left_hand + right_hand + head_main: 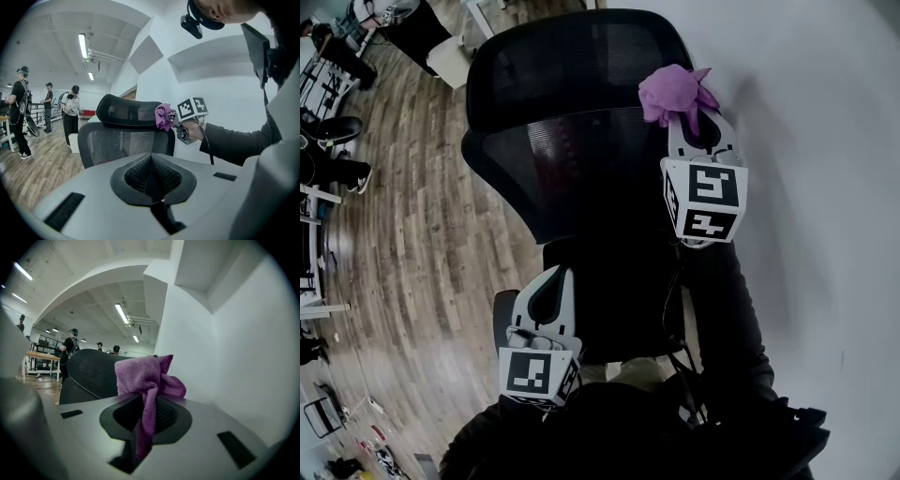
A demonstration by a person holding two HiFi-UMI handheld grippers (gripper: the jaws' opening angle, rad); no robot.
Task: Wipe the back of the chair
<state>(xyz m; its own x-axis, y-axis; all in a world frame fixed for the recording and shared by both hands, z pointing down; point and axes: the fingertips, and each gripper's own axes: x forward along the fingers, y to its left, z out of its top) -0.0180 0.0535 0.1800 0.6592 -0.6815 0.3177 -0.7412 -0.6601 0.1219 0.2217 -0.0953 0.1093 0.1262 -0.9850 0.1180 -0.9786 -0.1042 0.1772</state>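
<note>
A black mesh office chair stands close to a white wall, with its backrest (581, 169) and headrest (572, 61) seen from above. My right gripper (689, 117) is shut on a purple cloth (675, 92), which is held by the right end of the headrest, at the top of the back. In the right gripper view the cloth (145, 378) bunches up over the jaws, with the headrest (91, 371) just to its left. My left gripper (551, 274) is lower down, behind the backrest, shut and empty. The left gripper view shows the backrest (124, 145), cloth (164, 116) and right gripper (180, 123) ahead.
The white wall (825, 141) runs along the right, close to the chair. Wooden floor (412, 234) spreads to the left. Several people (21, 108) stand far off on the left by desks. A white object (450, 58) sits beyond the chair.
</note>
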